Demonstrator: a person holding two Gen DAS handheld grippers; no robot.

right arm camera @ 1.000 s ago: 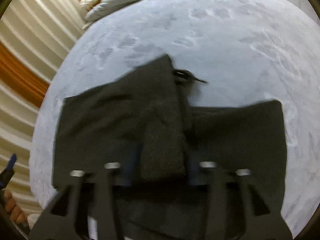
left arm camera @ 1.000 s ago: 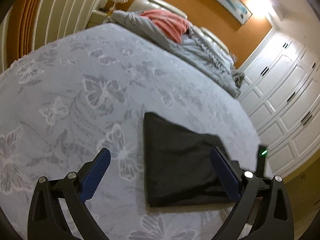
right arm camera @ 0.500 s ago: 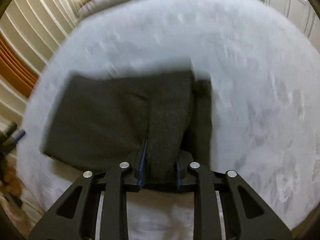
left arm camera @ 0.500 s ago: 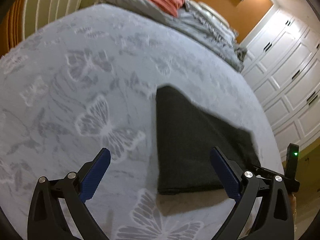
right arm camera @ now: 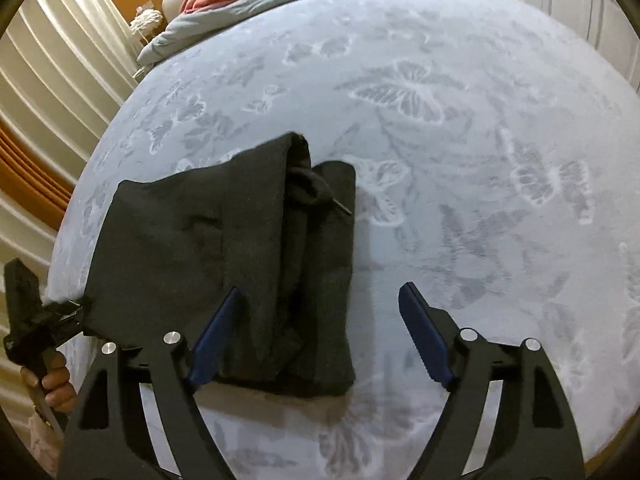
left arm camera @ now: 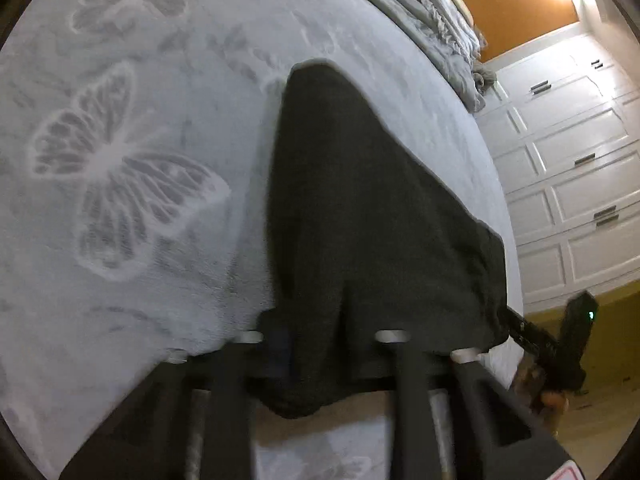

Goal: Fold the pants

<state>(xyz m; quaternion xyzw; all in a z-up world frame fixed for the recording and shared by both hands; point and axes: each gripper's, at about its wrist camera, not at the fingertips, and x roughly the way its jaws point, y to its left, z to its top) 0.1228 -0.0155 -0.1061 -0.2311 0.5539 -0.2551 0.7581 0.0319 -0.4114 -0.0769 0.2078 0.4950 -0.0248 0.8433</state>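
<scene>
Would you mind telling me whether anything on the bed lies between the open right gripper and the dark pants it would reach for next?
Nothing visible does. The right gripper hangs open directly over the near edge of the pants, with only bare bedspread beside them. The left gripper is already shut on the pants' other end.

The left gripper (left arm camera: 316, 344) has just been closing and now pinches the pants (left arm camera: 360, 208); the right gripper (right arm camera: 316, 336) has just been opening, its fingers (right arm camera: 424, 336) spread wide, nothing gripped
</scene>
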